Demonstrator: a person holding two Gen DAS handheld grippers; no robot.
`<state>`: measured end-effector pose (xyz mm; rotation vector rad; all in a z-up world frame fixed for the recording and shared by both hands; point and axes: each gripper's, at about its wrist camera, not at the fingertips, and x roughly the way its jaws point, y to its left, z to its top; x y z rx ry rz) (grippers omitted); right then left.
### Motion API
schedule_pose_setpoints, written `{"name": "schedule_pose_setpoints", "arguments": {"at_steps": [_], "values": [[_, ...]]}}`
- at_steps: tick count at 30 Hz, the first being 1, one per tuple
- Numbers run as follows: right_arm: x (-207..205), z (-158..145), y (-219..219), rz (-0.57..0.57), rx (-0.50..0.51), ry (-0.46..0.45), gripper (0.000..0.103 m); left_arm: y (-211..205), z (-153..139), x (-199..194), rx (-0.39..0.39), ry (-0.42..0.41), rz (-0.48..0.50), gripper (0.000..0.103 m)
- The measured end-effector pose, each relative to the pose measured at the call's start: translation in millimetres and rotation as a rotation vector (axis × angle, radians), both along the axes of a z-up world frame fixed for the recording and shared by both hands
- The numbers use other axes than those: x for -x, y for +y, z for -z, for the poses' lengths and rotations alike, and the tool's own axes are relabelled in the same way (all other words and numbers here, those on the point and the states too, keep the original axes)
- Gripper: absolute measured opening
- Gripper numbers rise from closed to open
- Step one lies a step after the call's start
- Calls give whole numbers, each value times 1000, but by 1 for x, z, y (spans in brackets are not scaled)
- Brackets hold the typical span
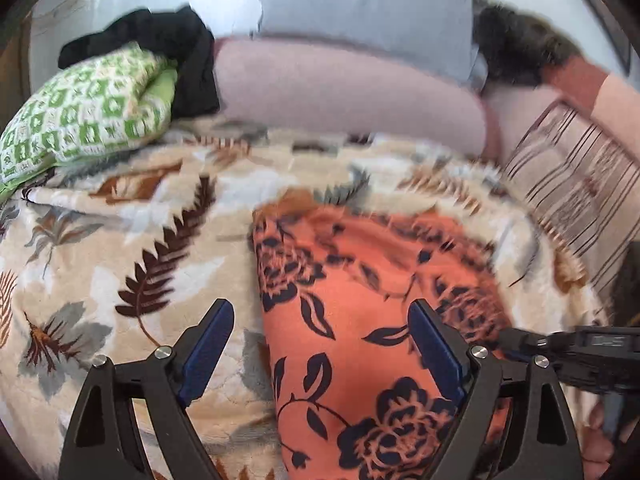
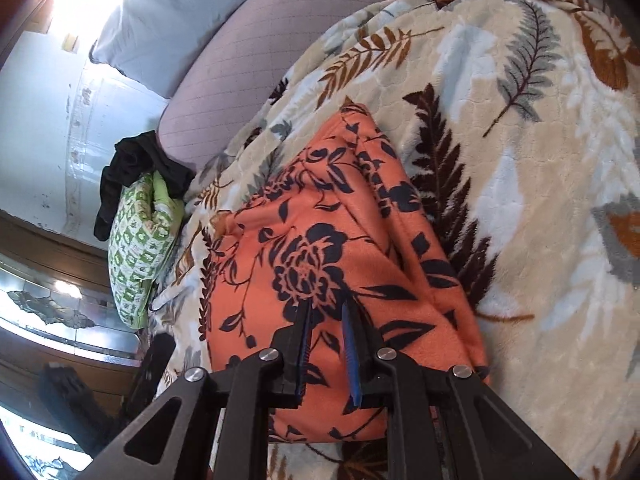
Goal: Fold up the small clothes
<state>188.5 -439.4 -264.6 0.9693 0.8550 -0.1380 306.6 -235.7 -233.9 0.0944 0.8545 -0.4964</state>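
The orange floral garment (image 2: 320, 248) looks like soft matt fleece cloth. The leaf-print blanket (image 2: 520, 160) is plush with a quilted nap. Each tool (image 1: 320, 320) is matt black plastic with shiny metal pins and blue ribbed pads (image 2: 352, 344).

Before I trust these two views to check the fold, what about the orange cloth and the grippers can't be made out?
- Orange floral cloth: near edge hidden behind the right gripper in the right wrist view; whether the pads pinch it is unclear.
- Same cloth in the left wrist view: far end blurred, bottom cut off by the frame.
- Left gripper: open; right finger covers part of the cloth.
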Motion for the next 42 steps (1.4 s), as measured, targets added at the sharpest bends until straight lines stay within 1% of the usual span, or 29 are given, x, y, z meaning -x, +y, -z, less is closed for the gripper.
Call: {"name": "schedule_pose_setpoints", "arguments": {"at_steps": [2,3,4,5,6,7,8,10,12,14,16,17,18,19,20,21,22,23,24,25,26,27,29,32,34,38,40,41,42], "values": [[-4,6,-3,-24,-9,22,18,-12,31,-11,-67,114,12,89],[-6,10,-7,-33,-16,33,18,-10,45,-12,-47,146,9,91],[-7,13,-9,-35,-30,37,18,-4,51,-12,5,152,-8,93],[-8,15,-11,-36,-45,38,18,2,54,-16,43,178,-36,100],[-7,16,-13,-36,-61,34,18,3,56,-21,40,217,-53,102],[-6,16,-15,-36,-75,29,18,3,56,-25,42,248,-49,102],[-5,15,-16,-29,-80,20,18,3,54,-28,37,254,-33,102],[-3,6,-16,-5,-44,-11,18,0,50,-25,6,210,-10,102],[-2,-11,-10,7,64,-51,18,-4,43,-20,-25,172,-8,102],[-1,-25,-3,0,153,-88,18,-10,32,-12,-36,135,10,102],[-2,-29,-1,-1,158,-106,18,-11,15,-7,-20,64,11,102],[-3,-27,-1,2,147,-103,18,-8,6,-4,5,32,7,102],[-5,-25,-1,1,140,-90,18,-3,-3,-2,47,9,6,102],[-7,-20,-1,-2,138,-67,18,1,-7,-1,76,0,1,102],[-10,-15,-1,-2,137,-38,18,2,-8,-3,85,1,-7,103],[-12,-9,-3,-2,136,-6,18,3,-2,-7,67,22,-18,103],[-15,0,-5,-1,131,39,18,1,6,-12,28,64,-19,103],[-17,7,-7,3,112,55,19,-4,19,-19,-26,119,-18,103],[-16,12,-12,12,87,49,19,-10,37,-25,-93,194,-6,103],[-15,14,-16,21,57,44,19,-11,49,-27,-105,235,4,103],[-15,14,-18,23,39,47,18,-8,52,-27,-56,240,1,103],[-14,15,-19,22,37,47,18,-5,51,-28,-33,245,-8,103],[-14,13,-18,20,52,41,18,-8,48,-30,-56,255,1,103],[-13,4,-13,17,94,18,18,-10,39,-24,-71,198,-4,103],[-13,-4,-8,17,131,-12,18,-11,28,-19,-56,153,-7,103],[-11,-19,-1,10,179,-73,18,-6,-4,-4,-2,13,-22,103],[-12,-24,3,7,210,-86,18,-1,-12,-3,26,-6,-30,103],[-13,-25,4,4,220,-88,18,1,-11,-5,24,-7,-36,103],[-14,-25,5,3,220,-83,18,-1,-5,-8,-5,1,-41,103]]}}
